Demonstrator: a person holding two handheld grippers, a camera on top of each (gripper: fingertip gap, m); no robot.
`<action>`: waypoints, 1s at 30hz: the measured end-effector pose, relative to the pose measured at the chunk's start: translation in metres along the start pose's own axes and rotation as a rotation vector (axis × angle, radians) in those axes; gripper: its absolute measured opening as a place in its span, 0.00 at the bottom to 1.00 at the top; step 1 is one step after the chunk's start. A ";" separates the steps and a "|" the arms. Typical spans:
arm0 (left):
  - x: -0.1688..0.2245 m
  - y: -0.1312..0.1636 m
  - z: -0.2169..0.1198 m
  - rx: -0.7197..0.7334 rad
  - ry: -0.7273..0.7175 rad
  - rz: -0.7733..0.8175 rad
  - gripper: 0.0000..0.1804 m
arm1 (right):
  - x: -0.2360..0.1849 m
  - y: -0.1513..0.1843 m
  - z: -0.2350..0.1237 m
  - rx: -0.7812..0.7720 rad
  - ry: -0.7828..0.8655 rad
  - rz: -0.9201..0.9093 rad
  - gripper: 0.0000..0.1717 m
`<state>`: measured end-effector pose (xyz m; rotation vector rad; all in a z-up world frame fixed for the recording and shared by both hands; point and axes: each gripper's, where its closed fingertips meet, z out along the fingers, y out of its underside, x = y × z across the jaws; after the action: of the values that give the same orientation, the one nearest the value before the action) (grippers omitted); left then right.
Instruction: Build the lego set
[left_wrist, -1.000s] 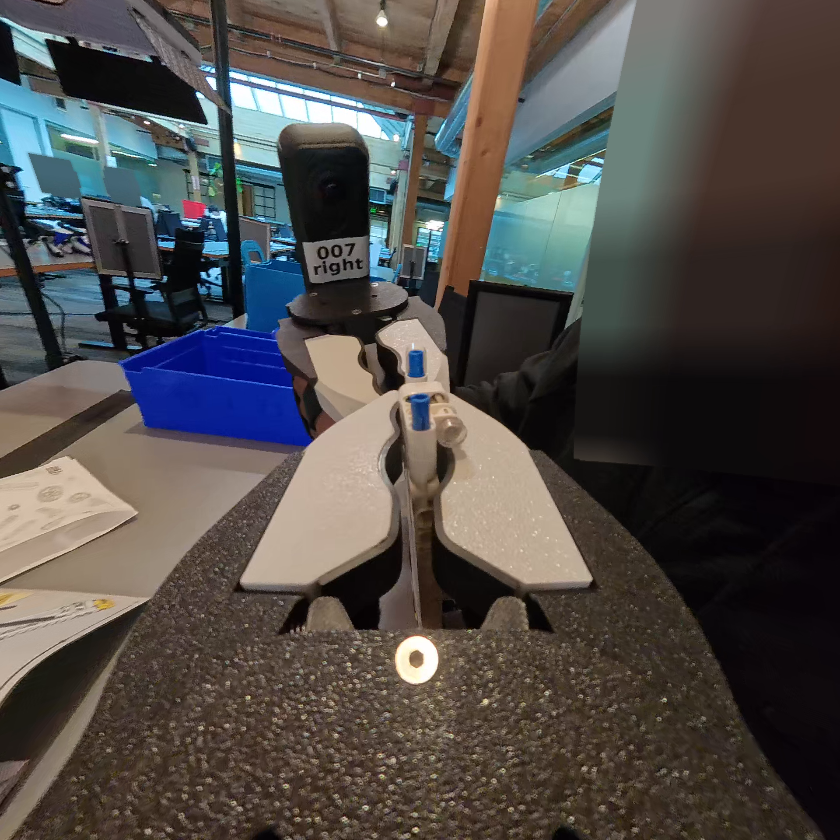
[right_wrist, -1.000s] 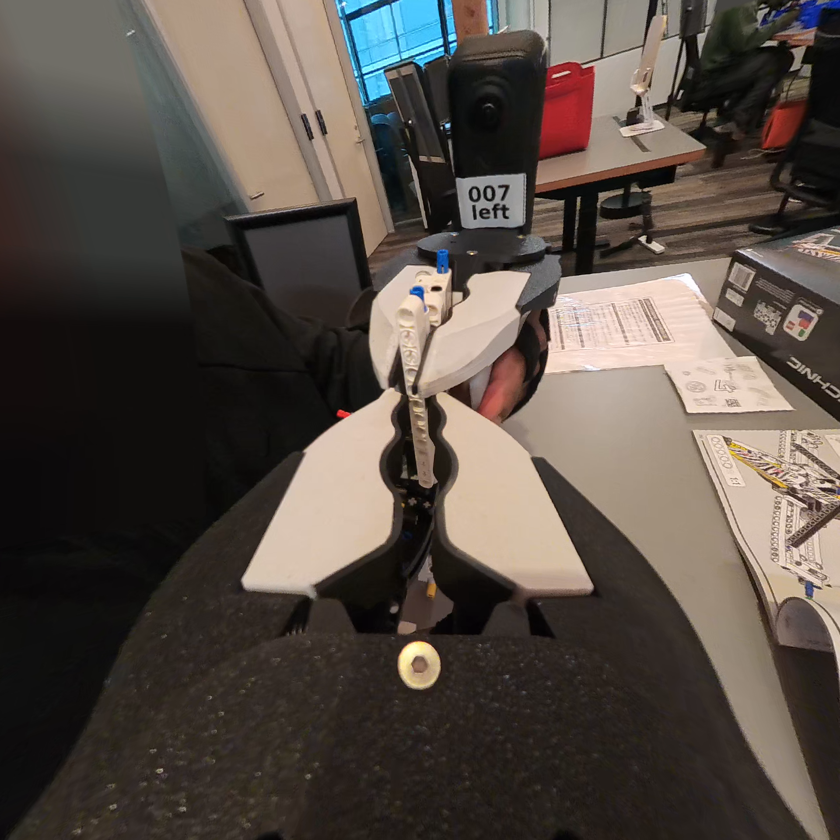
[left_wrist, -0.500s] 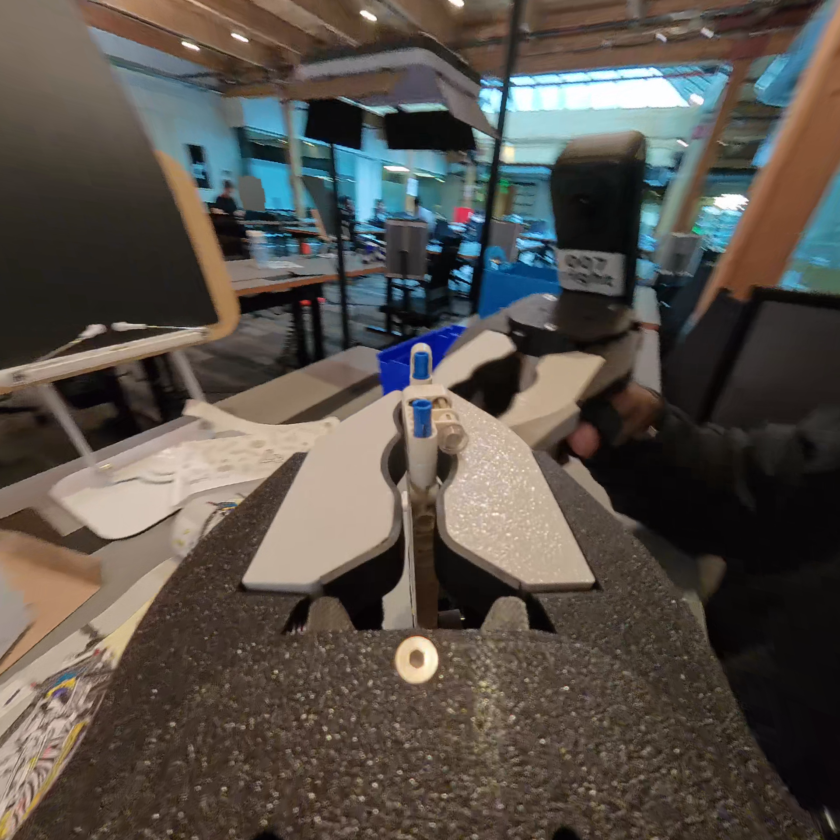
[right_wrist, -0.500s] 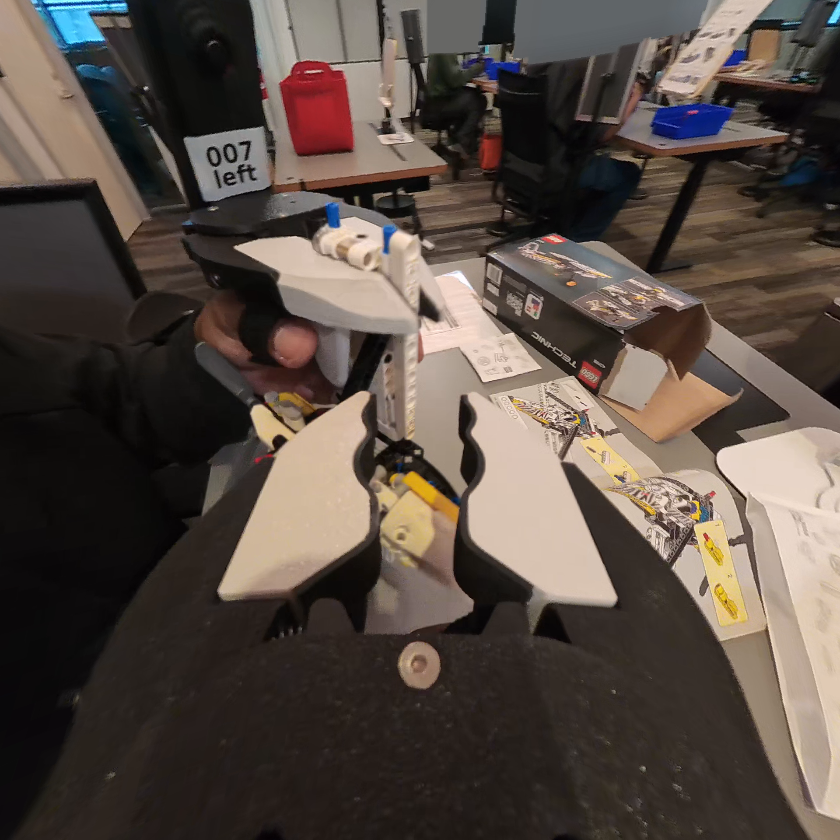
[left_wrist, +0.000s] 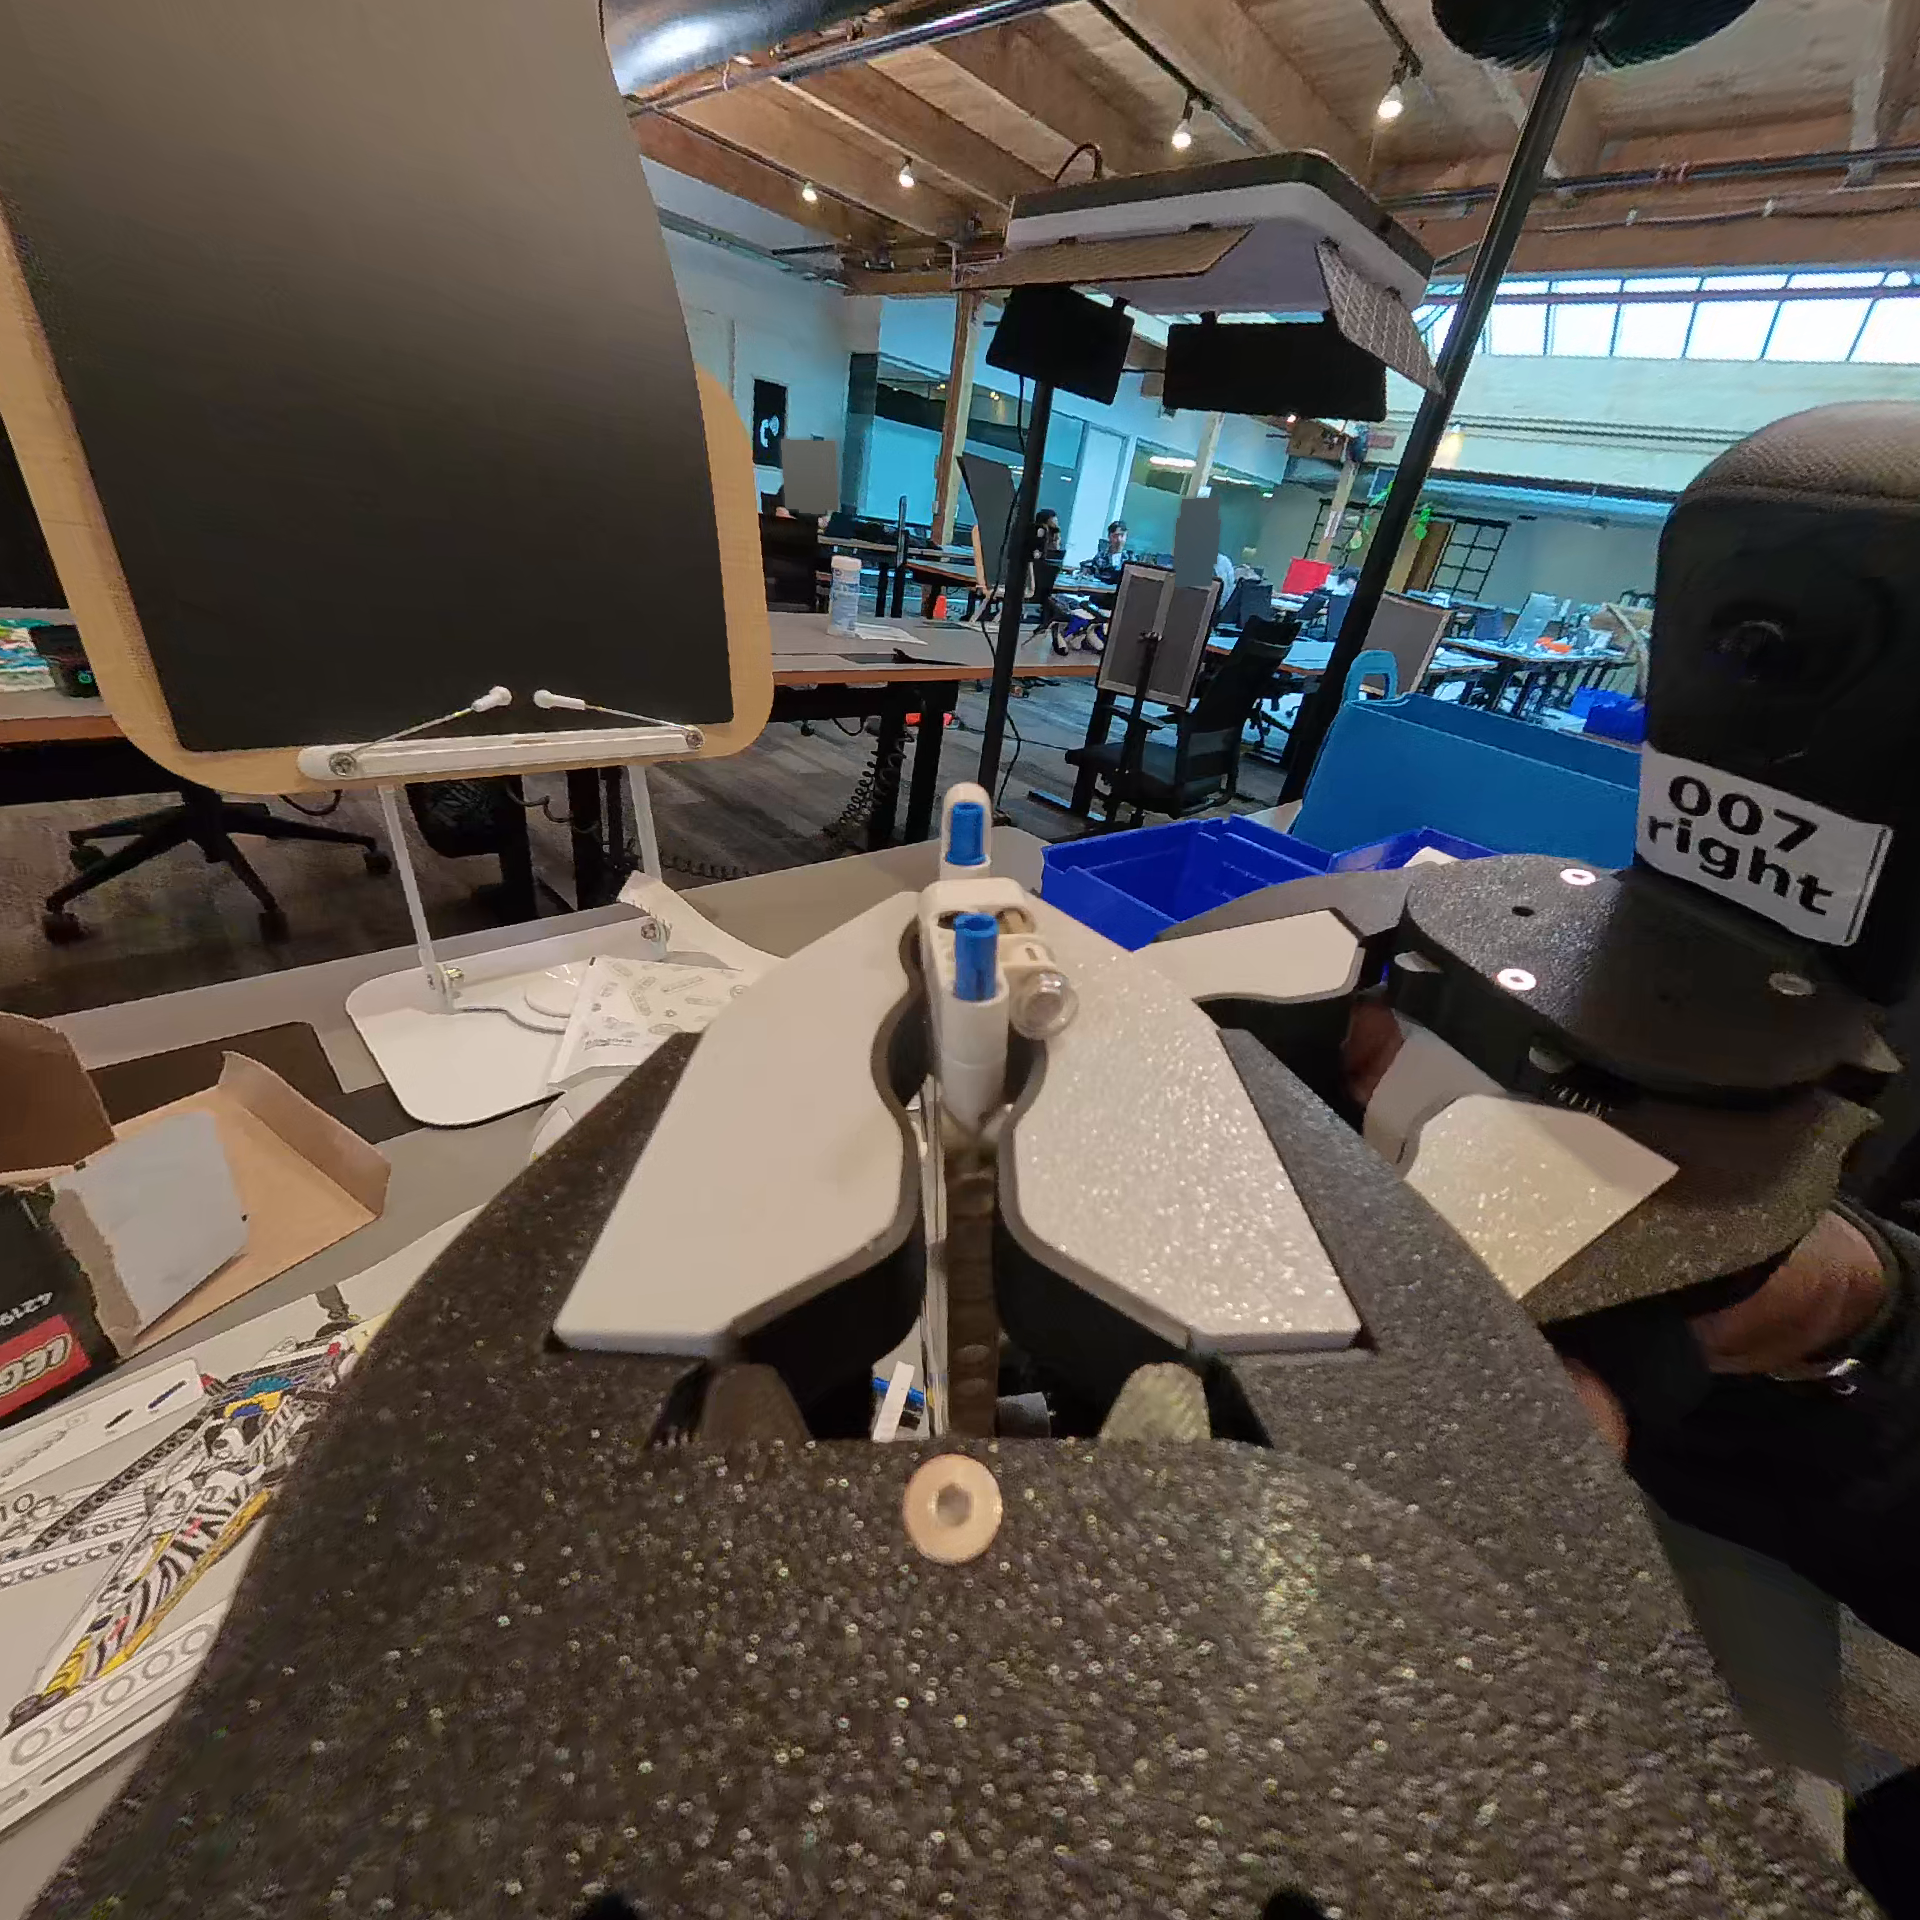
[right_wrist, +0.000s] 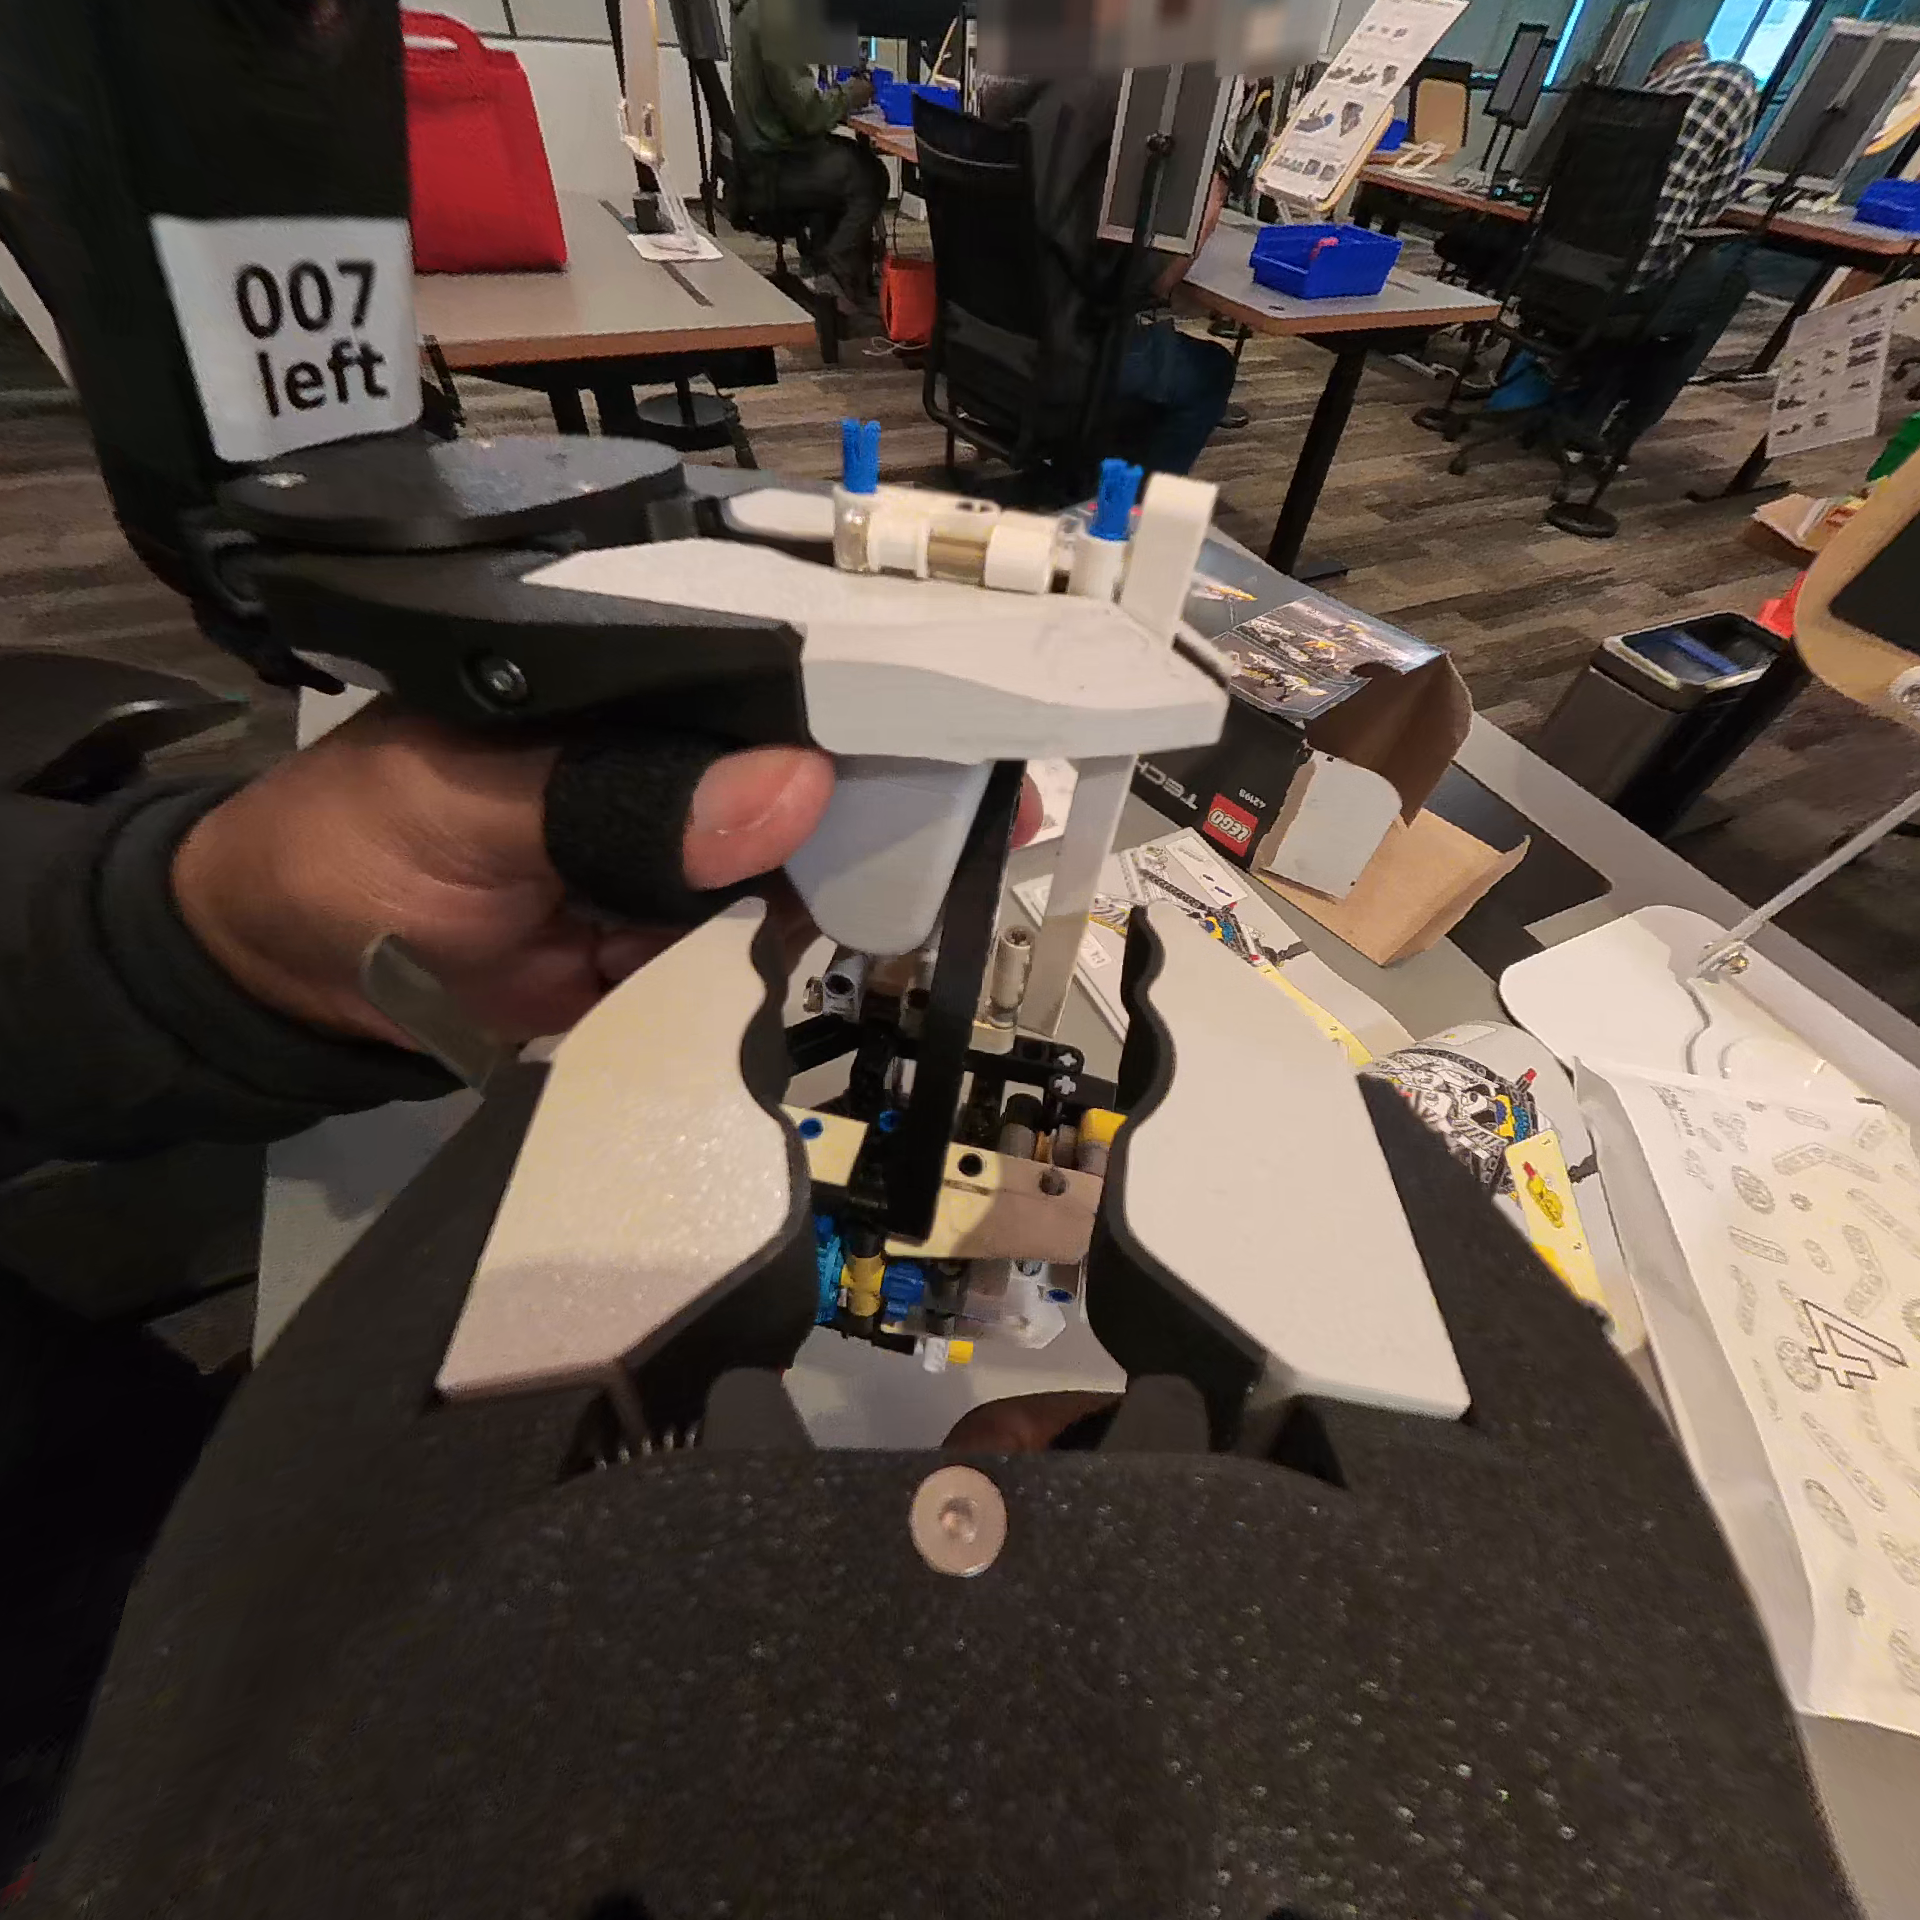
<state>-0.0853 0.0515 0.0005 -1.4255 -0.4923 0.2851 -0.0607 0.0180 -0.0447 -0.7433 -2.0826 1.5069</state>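
Looking out over the grey table (left_wrist: 260, 1003), I see the large things first: a wood-framed black board on a white stand (left_wrist: 395, 416), a torn cardboard box with a dark printed sleeve (right_wrist: 1340, 748), blue compartment bins (left_wrist: 1174, 873), and printed instruction sheets (right_wrist: 1787, 1226) spread to my right.

My left gripper (left_wrist: 961, 1039) has its jaws drawn together on a white brick-built beam assembly (left_wrist: 971, 997); the pads press it from both sides. The assembly's long axis runs upright through that grip: two blue pins (left_wrist: 974, 945) and a stubby cross-axle stick out above, and the white beam and a black beam (right_wrist: 961, 997) drop below toward the table.

My right gripper (right_wrist: 951, 997) stands with its jaws wide apart and nothing clamped. The two hanging beams pass down between my right fingers (right_wrist: 1236, 1132) without either pad touching them. Just below and beyond, a dense brick-built chassis (right_wrist: 956, 1195) in black, tan, yellow and blue also sits in that gap, whether resting on the table or joined to the beams I cannot tell. So the assembly lies straight ahead of the right jaws, crossing them vertically, with the left gripper above and to the left, far nearer to it.
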 end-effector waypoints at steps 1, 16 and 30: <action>0.002 0.000 0.000 0.000 0.005 0.006 0.04 | -0.001 0.001 0.000 -0.002 0.004 -0.010 0.36; 0.011 0.010 0.002 -0.095 0.041 -0.015 0.05 | -0.008 0.007 0.004 0.025 -0.009 -0.024 0.37; 0.009 0.010 -0.007 -0.105 0.056 -0.065 0.05 | -0.015 0.013 0.008 0.007 -0.010 -0.017 0.35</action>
<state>-0.0729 0.0513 -0.0081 -1.5125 -0.5130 0.1688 -0.0528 0.0052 -0.0599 -0.7145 -2.0854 1.5106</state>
